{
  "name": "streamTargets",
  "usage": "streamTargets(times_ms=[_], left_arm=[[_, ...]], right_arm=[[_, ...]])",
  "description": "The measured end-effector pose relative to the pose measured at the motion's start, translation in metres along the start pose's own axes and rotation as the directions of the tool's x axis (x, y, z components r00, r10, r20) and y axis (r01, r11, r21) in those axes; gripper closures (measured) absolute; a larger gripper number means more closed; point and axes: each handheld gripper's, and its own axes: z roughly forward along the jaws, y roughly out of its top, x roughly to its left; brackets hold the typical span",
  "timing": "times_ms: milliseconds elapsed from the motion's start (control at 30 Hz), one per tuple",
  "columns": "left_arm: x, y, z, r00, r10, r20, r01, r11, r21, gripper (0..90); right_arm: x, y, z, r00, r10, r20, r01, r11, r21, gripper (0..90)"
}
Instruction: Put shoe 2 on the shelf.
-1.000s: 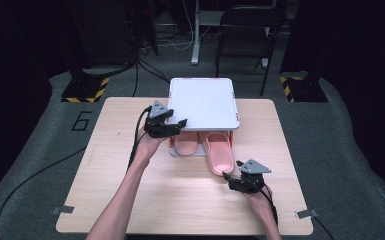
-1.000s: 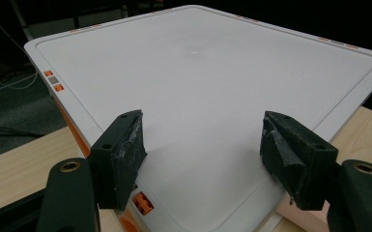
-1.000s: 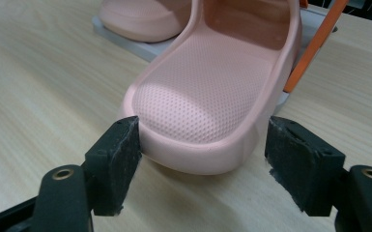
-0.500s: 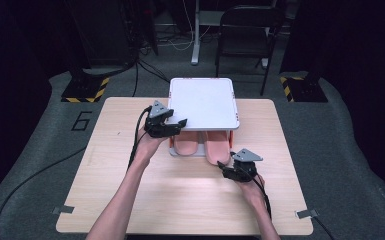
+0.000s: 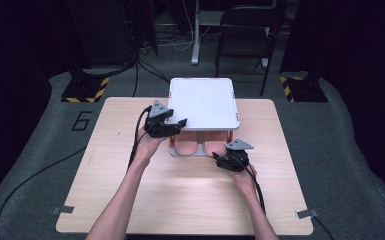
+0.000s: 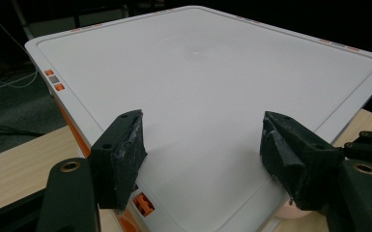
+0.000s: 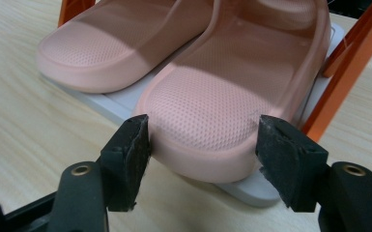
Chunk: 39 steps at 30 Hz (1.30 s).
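Two pink rubber slippers (image 7: pixel 212 101) with dimpled footbeds sit on the lower shelf of a white, orange-legged rack (image 5: pixel 203 102). The right gripper (image 7: pixel 203 159) gapes around one heel (not touching); the left gripper (image 6: pixel 200 145) hovers wide open over the smooth top.

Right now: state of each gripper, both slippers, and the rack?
left gripper: open, jaws over the near corner of the rack's white top shelf.
right gripper: open, jaws either side of the right slipper's heel.
right slipper: on the rack's lower shelf, heel past its edge.
left slipper: on the lower shelf.
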Motion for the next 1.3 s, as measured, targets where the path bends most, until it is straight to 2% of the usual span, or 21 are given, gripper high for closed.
streamTargets(times_ms=[100,133,200,300,433,533,567,633,667,733,967,1067,1167,1233,1300], left_arm=[[0.0,0.0,0.0,1.0,0.0,0.001,0.0,1.0,0.002,32.2],[0.0,0.0,0.0,1.0,-0.002,0.001,0.002,1.0,0.002,32.2],[0.0,0.0,0.0,1.0,-0.002,0.002,0.002,1.0,0.002,32.2],[0.0,0.0,0.0,1.0,-0.005,-0.003,0.005,1.0,-0.001,32.2],[0.0,0.0,0.0,1.0,-0.007,-0.004,0.007,1.0,-0.002,32.2],[-0.001,0.0,0.0,1.0,-0.006,-0.005,0.006,1.0,-0.002,32.2],[0.0,0.0,0.001,1.0,-0.002,-0.009,0.002,1.0,-0.004,32.2],[-0.001,0.0,0.001,0.9999,-0.008,-0.007,0.008,1.0,-0.004,32.2],[0.0,0.0,0.0,1.0,-0.007,-0.005,0.007,1.0,-0.002,32.2],[0.0,0.0,0.0,1.0,-0.007,0.0,0.007,1.0,-0.001,32.2],[0.0,0.0,0.0,0.9999,-0.011,0.003,0.011,0.9999,-0.003,32.2],[0.001,0.0,0.0,0.9999,-0.012,0.005,0.012,0.9999,-0.008,31.8],[0.0,0.001,-0.002,0.9999,-0.012,0.011,0.012,0.9999,-0.012,23.9],[0.0,0.003,-0.007,0.9998,-0.006,0.02,0.007,0.9998,-0.02,22.4],[-0.001,0.004,-0.013,0.9998,0.006,0.02,-0.005,0.9989,-0.047,20.7]], right_arm=[[0.004,0.002,0.005,0.9996,0.022,0.015,-0.022,1.0,-0.011,36.7],[0.003,0.002,0.006,0.9998,0.015,0.017,-0.015,1.0,-0.011,36.8],[0.005,0.003,0.008,0.9989,0.037,0.029,-0.036,0.999,-0.013,37.3],[0.007,0.005,0.011,0.9989,0.042,0.023,-0.041,0.999,-0.019,37.1],[0.007,0.006,0.011,0.9997,0.019,0.016,-0.018,1.0,-0.012,37.0],[0.006,0.006,0.01,0.9996,0.025,0.009,-0.025,1.0,-0.014,37.3],[0.007,0.006,0.011,0.9986,0.051,0.014,-0.051,0.998,-0.022,37.7],[0.007,0.006,0.011,0.9984,0.057,-0.003,-0.057,0.998,-0.023,38.0],[0.008,0.006,0.011,0.9984,0.056,-0.002,-0.056,0.998,-0.027,37.9],[0.01,0.006,0.012,0.9998,0.021,-0.005,-0.021,1.0,-0.023,37.7],[0.011,0.007,0.012,0.9997,0.019,-0.016,-0.019,1.0,-0.019,36.3],[0.011,0.007,0.009,0.9999,0.01,0.006,-0.01,1.0,-0.022,31.4],[0.008,0.005,0.001,0.9997,0.018,0.018,-0.017,0.999,-0.027,26.7],[0.006,0.003,-0.007,0.9991,0.017,0.039,-0.016,0.999,-0.032,23.5],[0.002,-0.001,-0.016,0.9987,0.018,0.047,-0.016,0.999,-0.045,21.1]])
